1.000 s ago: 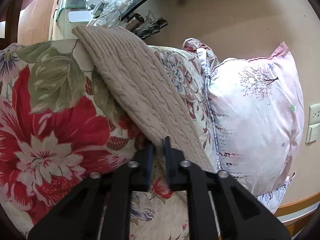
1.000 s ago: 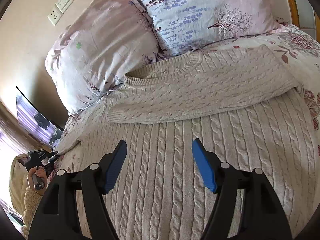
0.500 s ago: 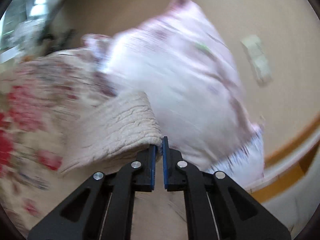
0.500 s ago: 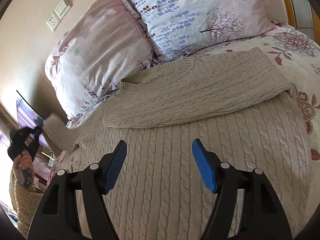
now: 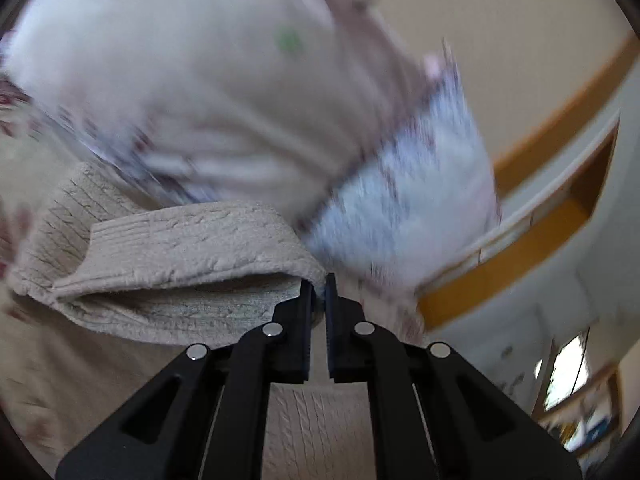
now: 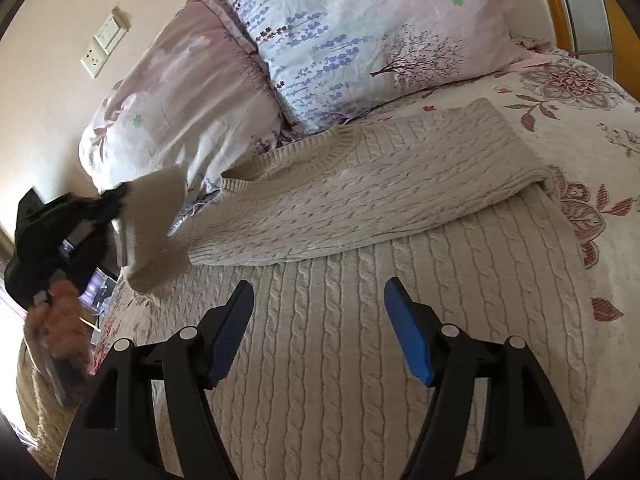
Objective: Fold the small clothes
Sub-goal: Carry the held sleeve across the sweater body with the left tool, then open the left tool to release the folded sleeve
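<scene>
A beige cable-knit sweater (image 6: pixel 360 320) lies flat on the bed, its right sleeve (image 6: pixel 380 200) folded across the chest. My left gripper (image 5: pixel 318 284) is shut on the cuff of the left sleeve (image 5: pixel 188 252) and holds it lifted above the sweater; this gripper also shows in the right wrist view (image 6: pixel 114 204) at the left, with the sleeve (image 6: pixel 154 216) hanging from it. My right gripper (image 6: pixel 320 312) is open and empty, hovering over the sweater's body.
Two pillows, one pink (image 6: pixel 176 100) and one pale blue (image 6: pixel 360 32), lean against the wall behind the sweater. The floral bedspread (image 6: pixel 580 92) shows at the right. A wooden headboard (image 5: pixel 520 240) and wall sockets (image 6: pixel 102 46) are beyond.
My left gripper has lifted the left sleeve off the bedspread and swung it right, toward the sweater's body and pillows. My right gripper has stayed open and almost still.
</scene>
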Available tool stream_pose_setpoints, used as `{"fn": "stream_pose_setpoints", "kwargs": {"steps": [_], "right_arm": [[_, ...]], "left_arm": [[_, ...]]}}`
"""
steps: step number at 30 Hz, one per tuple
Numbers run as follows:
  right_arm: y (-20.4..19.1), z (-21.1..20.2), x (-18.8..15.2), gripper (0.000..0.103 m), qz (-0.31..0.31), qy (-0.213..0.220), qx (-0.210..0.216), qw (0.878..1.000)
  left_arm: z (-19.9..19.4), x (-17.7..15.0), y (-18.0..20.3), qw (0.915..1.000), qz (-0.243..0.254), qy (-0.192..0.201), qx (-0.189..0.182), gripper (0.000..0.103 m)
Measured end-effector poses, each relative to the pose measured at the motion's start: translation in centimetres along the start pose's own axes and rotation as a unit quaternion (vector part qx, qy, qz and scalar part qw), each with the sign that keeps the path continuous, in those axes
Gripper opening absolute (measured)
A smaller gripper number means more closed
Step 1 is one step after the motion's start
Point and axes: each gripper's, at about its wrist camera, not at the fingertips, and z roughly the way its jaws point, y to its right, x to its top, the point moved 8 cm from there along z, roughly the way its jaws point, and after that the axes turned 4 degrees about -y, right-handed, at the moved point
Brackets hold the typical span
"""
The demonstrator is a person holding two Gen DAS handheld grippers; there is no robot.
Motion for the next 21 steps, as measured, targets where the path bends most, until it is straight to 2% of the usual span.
{"fn": "stream_pose_setpoints", "kwargs": {"steps": [2, 3, 4, 5, 6, 8, 10, 12, 15, 17, 20, 21], "right_arm": [[0.3, -0.3, 0.0, 0.069, 0.001, 0.001, -0.009, 1.000], [0.6, -0.5, 0.1, 0.069, 0.001, 0.003, -0.014, 1.000], [0.7, -0.7, 0.3, 0.069, 0.001, 0.005, -0.019, 1.000], [0.9, -1.1, 0.5, 0.069, -0.001, 0.009, -0.025, 1.000], [1.0, -1.5, 0.8, 0.069, -0.005, 0.013, -0.030, 0.999], [1.0, -2.1, 1.6, 0.069, -0.017, 0.020, -0.040, 0.999], [0.2, -2.3, 2.5, 0.069, -0.042, 0.020, -0.043, 0.998], [-1.7, -1.9, 3.3, 0.069, -0.089, 0.014, -0.038, 0.995], [-6.3, -0.4, 3.8, 0.069, -0.184, 0.002, -0.029, 0.982], [-10.1, 1.2, 3.5, 0.069, -0.259, -0.005, -0.020, 0.966], [-15.2, 4.6, 2.0, 0.065, -0.362, -0.029, -0.008, 0.932], [-16.4, 5.8, 1.2, 0.061, -0.387, -0.043, -0.002, 0.921]], "left_arm": [[3.6, -2.4, 0.8, 0.9985, 0.023, -0.042, 0.028, 0.006], [5.9, -4.3, 1.1, 0.9949, 0.037, -0.083, 0.045, 0.007], [7.0, -5.3, 1.0, 0.9921, 0.042, -0.107, 0.051, 0.010], [7.8, -6.3, 0.9, 0.9894, 0.044, -0.127, 0.054, 0.015], [8.1, -7.0, 0.9, 0.9874, 0.045, -0.142, 0.054, 0.024], [7.0, -7.9, 0.7, 0.9864, 0.050, -0.152, 0.037, 0.032], [4.5, -7.8, 0.5, 0.9884, 0.057, -0.140, 0.019, 0.040], [1.6, -6.8, -0.2, 0.9916, 0.064, -0.111, 0.020, 0.041], [-2.3, -3.8, -3.2, 0.9939, 0.064, -0.055, 0.071, 0.041], [-3.9, -2.0, -6.5, 0.9902, 0.047, -0.033, 0.127, 0.041], [-4.6, -1.3, -9.6, 0.9850, 0.026, -0.033, 0.168, 0.040], [-4.7, -1.5, -10.2, 0.9838, 0.023, -0.038, 0.174, 0.040]]}}
